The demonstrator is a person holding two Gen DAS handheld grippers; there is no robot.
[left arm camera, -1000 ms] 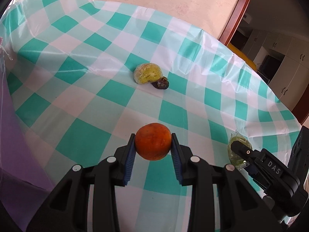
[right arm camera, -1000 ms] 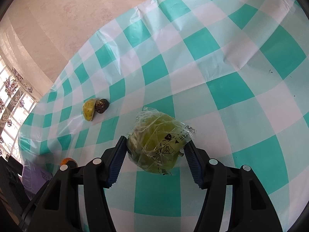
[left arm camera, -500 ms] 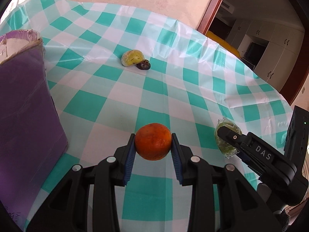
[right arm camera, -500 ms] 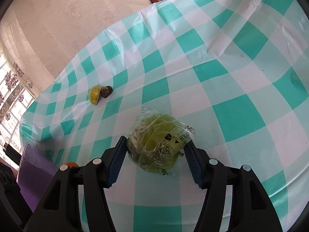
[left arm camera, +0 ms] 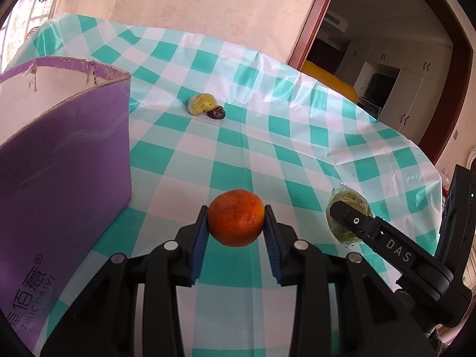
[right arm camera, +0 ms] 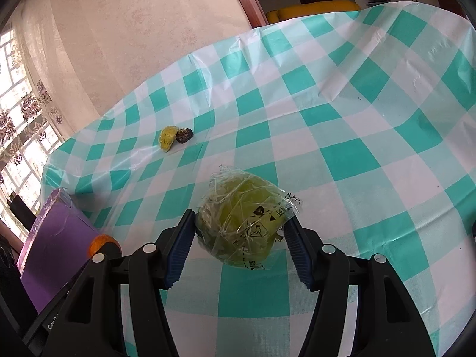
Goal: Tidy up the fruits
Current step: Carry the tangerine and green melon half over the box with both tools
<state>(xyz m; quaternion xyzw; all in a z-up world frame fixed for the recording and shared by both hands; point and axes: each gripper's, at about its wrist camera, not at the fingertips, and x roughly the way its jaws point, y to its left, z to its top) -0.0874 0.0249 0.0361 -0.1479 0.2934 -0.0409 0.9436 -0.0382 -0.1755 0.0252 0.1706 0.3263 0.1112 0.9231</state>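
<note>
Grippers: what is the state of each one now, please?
Left gripper: closed on the orange.
Right gripper: closed on the wrapped green fruit.

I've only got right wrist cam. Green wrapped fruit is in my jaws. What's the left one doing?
Observer: The left gripper is shut on an orange, pads on both sides.
Operator: That purple box, open or closed?
Observer: Left view shows the purple box open at the top, with a pale inside wall.
Operator: Where's the orange relative to it?
Observer: It is right of the box's near corner, outside the box, with checkered tablecloth behind it.
</note>
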